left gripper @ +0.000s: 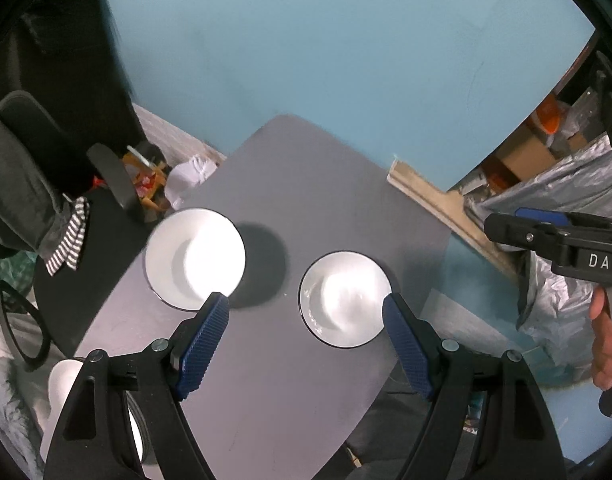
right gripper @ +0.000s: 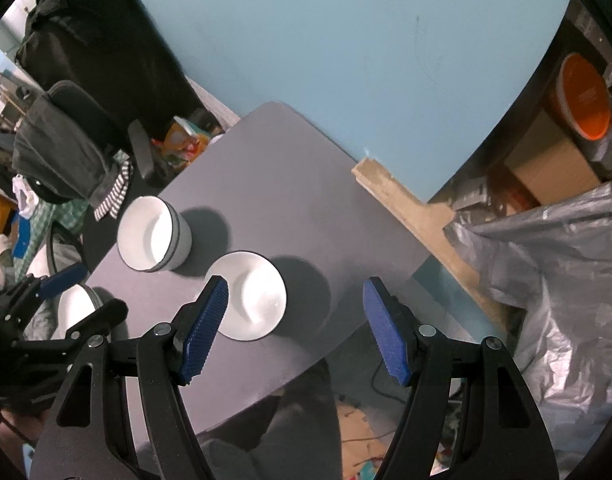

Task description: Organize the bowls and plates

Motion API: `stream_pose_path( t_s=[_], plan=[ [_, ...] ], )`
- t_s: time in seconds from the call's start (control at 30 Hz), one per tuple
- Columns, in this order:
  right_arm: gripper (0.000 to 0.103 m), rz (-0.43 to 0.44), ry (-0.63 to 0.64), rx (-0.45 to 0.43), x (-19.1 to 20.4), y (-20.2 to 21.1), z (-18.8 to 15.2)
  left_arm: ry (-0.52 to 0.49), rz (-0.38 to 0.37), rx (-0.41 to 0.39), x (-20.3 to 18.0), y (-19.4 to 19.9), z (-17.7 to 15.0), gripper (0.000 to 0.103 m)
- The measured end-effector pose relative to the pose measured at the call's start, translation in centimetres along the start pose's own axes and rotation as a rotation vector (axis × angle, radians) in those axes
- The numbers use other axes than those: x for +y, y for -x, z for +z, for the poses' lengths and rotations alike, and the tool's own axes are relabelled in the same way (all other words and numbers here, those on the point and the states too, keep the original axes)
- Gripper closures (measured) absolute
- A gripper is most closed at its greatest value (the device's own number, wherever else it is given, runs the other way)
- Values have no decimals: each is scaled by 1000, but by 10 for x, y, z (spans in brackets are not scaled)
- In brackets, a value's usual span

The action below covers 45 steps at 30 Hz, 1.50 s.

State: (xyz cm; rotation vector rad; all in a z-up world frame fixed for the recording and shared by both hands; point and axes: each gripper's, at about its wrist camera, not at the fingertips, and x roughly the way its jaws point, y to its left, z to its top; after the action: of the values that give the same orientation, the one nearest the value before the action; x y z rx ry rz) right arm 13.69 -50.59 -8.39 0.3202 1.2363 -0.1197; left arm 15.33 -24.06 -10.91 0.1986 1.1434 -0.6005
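Observation:
Two white bowls with dark rims stand apart on a grey table (left gripper: 306,184). In the left wrist view one bowl (left gripper: 194,258) is at the left and the other bowl (left gripper: 344,298) at the right. My left gripper (left gripper: 306,308) is open and empty above the table between them. A third white dish (left gripper: 66,384) shows at the table's near left corner. In the right wrist view the left bowl (right gripper: 154,233), the right bowl (right gripper: 250,295) and the third dish (right gripper: 78,312) show. My right gripper (right gripper: 294,292) is open and empty above the table's near right edge.
A chair with dark clothes (right gripper: 62,140) stands left of the table (right gripper: 290,184). A wooden plank (right gripper: 405,208), silver plastic sheeting (right gripper: 545,280), a cardboard box and an orange tub (right gripper: 583,100) are at the right. The wall behind is blue. Clutter lies on the floor.

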Motion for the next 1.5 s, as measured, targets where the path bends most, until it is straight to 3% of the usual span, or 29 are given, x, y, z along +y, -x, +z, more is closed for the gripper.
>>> stream_pose_path(
  t_s=[0.57,1.1,1.33,1.5],
  plan=[
    [33,60,51,144,2,-110,-14,56,14,166,7,-98,-23,23],
    [34,90,53,259,-3,-180,-21,164,8,232,24,-148,-42,23],
    [47,93,48,275,-5,-187,-24,173,10,245,20,-154,-42,23],
    [59,95,55,289,-2,-192,-25,181,11,256,21,-159,-36,34]
  ],
)
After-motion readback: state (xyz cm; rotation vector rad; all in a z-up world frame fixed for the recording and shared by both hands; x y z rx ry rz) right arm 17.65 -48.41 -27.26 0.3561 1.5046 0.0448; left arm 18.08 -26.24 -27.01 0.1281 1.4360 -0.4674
